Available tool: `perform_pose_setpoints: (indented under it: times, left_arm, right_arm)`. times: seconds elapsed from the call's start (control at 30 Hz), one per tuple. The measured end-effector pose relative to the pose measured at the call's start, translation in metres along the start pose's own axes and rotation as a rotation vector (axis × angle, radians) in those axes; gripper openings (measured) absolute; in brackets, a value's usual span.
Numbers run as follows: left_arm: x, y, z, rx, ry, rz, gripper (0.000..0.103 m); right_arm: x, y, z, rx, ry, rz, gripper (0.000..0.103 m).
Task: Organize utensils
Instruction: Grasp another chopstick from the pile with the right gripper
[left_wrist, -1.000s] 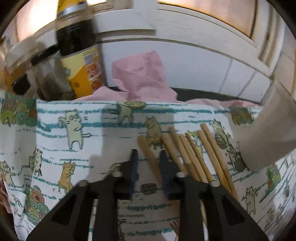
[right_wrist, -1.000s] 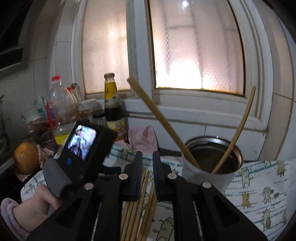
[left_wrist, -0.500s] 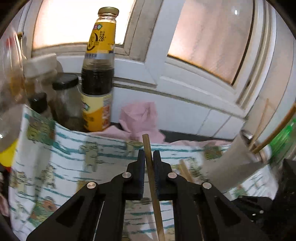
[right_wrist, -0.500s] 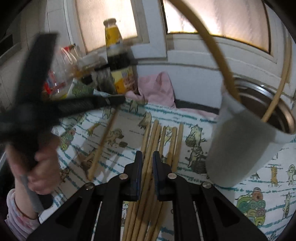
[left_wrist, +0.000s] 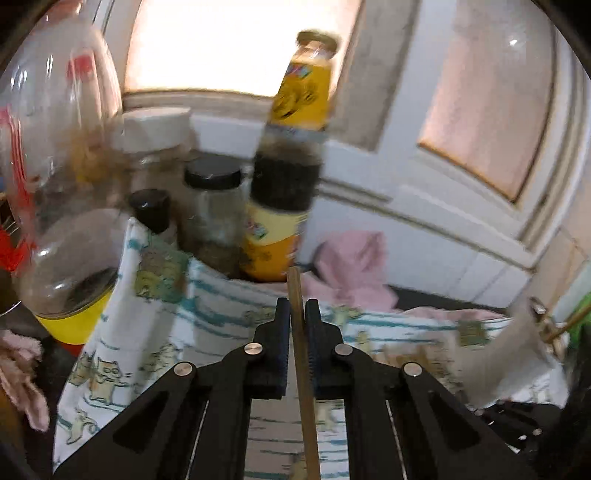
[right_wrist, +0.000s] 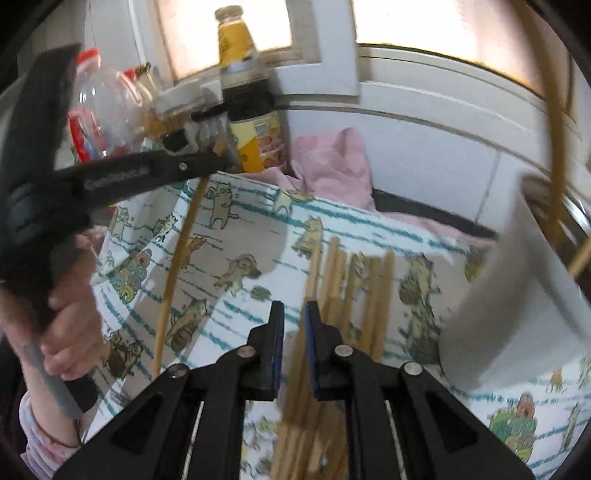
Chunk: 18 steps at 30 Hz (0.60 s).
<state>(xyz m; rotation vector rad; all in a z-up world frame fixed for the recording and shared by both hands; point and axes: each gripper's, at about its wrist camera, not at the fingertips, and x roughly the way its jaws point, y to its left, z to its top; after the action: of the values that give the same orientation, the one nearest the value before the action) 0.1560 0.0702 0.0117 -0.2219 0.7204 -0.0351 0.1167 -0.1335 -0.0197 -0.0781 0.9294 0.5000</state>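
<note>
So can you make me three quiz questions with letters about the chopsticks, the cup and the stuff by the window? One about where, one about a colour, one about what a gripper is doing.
1. Where does the pile of loose chopsticks lie?
A. On the cat-print cloth
B. Inside the white cup
C. On the window sill

2. What colour is the crumpled cloth behind the cat-print cloth?
A. Green
B. Pink
C. Blue

3. What is the left gripper doing?
A. Open with nothing in it
B. Holding a jar
C. Shut on one chopstick

Answers:
1 A, the chopsticks lie side by side on the printed cloth, left of the cup in the right wrist view.
2 B, it shows pink in both views.
3 C, the chopstick runs between the closed pads and pokes out past the tips.
</note>
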Motion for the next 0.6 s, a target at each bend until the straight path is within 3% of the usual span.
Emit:
perform_pose_setpoints:
  times: [0.23,0.43,0.6]
  left_arm:
    - [0.029,-0.015,-0.012,0.079,0.143,0.039,0.007]
    - [0.048,-0.014,-0.019,0.077,0.248,0.075,0.007]
    - [0.053,-0.015,-0.022,0.077,0.28,0.083,0.007]
  right_arm:
    - [0.038,-0.008,0.019,0.053,0.086,-0.076,0.01]
    - [0.043,-0.008,0.019,0.031,0.065,-0.038,0.008]
    - [0.046,-0.002,0.016,-0.002,0.091,-0.034,0.007]
